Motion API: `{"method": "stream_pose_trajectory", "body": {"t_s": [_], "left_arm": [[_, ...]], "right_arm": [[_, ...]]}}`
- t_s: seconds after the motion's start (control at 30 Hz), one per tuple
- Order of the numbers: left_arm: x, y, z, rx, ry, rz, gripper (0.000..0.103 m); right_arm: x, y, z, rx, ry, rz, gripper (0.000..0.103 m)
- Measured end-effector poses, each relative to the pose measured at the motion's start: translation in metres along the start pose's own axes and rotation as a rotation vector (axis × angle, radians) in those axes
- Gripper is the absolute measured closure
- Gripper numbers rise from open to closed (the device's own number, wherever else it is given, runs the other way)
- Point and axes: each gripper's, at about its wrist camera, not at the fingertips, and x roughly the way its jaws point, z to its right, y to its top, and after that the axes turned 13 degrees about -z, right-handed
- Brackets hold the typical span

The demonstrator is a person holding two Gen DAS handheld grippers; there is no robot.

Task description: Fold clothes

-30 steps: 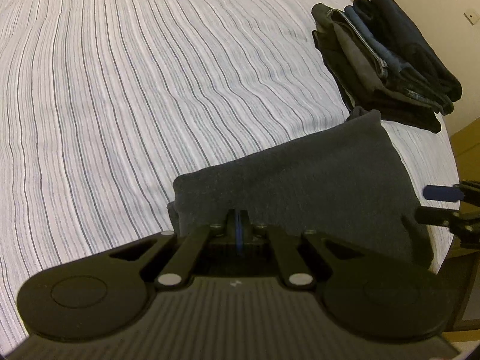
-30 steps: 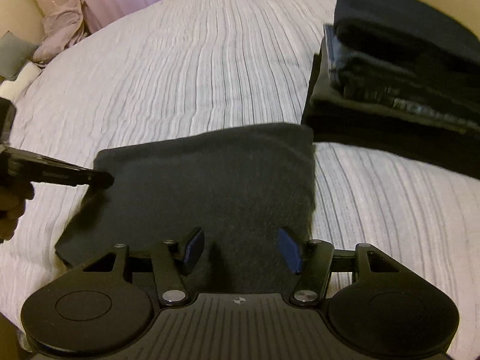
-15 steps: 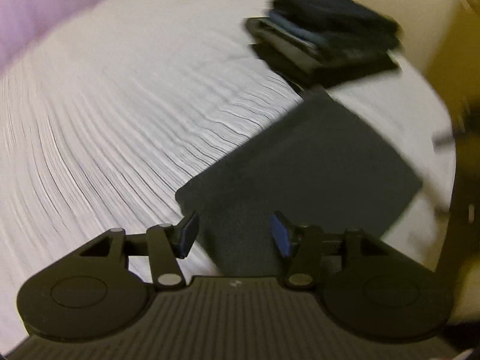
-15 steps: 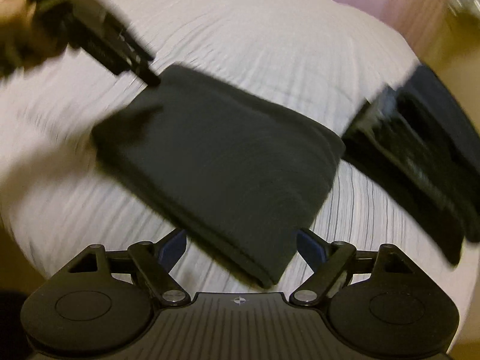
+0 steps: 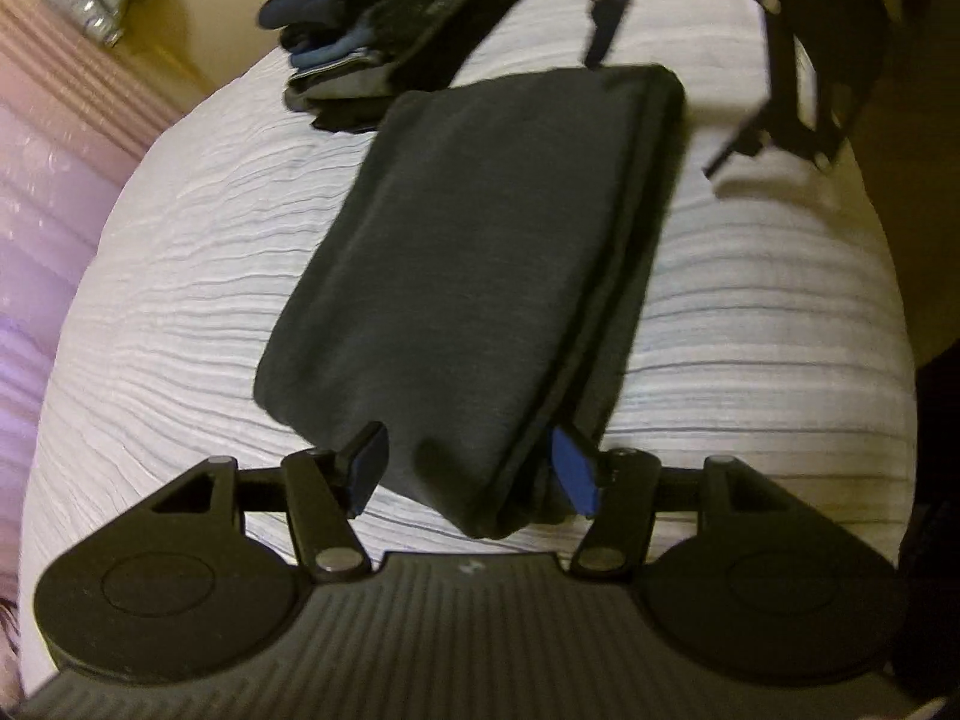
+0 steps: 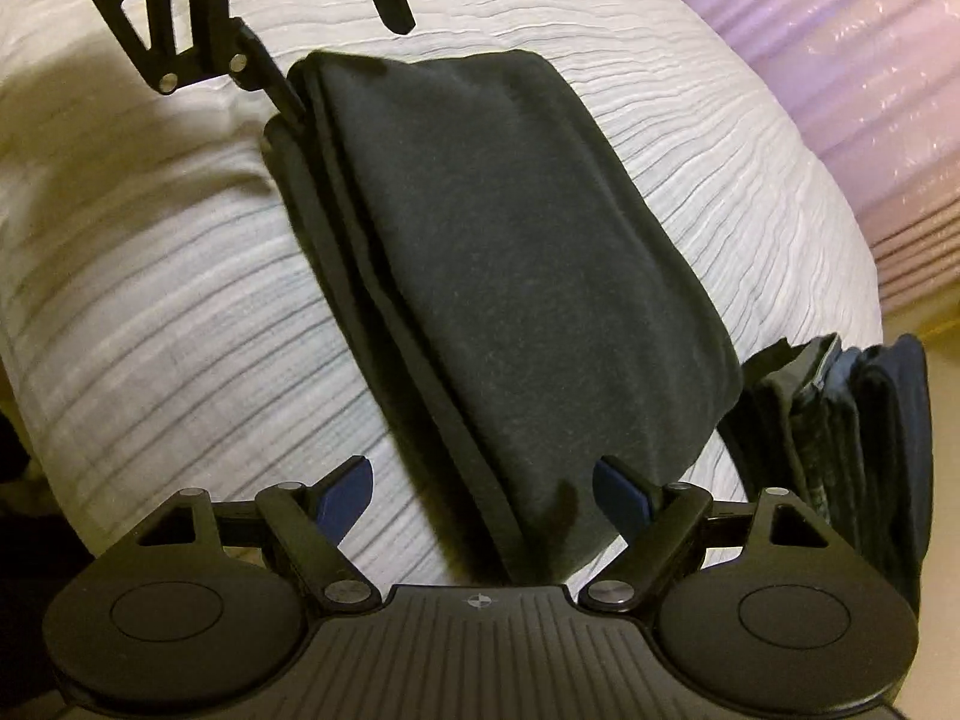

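Dark folded garment [image 5: 480, 276] lies between both downward-tilted grippers: left gripper [image 5: 474, 468] fingers opening, right gripper [image 6: 483, 495] fingers released

A bed [image 5: 180, 276] fills most of both views, covered in white bedding with thin grey stripes that wrinkle into fine ridges. Beyond one edge hangs a pale pink, pleated curtain [image 6: 852, 60], its folds catching a faint sheen. A yellowish wall [image 5: 198, 6] stands behind the bed's far corner, and a shiny silver object, too blurred to identify, sits against it. The light is warm and dim, leaving soft shadows on the bedding
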Motion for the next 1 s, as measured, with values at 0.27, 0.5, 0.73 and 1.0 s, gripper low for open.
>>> {"method": "stream_pose_trajectory", "body": {"t_s": [0.27,0.5,0.73,1.0], "left_arm": [[0.025,0.003,0.027,0.189,0.055,0.002,0.043],[0.034,0.002,0.039,0.220,0.070,-0.001,0.031],[0.046,0.012,0.048,0.267,0.125,-0.001,0.024],[0.055,0.029,0.037,0.233,0.249,-0.042,0.031]], "right_arm": [[0.016,0.002,-0.019,-0.194,-0.082,0.024,0.019],[0.047,0.005,-0.026,-0.267,-0.140,0.059,0.019],[0.027,0.014,0.023,-0.134,-0.019,0.062,0.066],[-0.015,0.021,0.067,-0.018,0.052,0.099,0.071]]}}
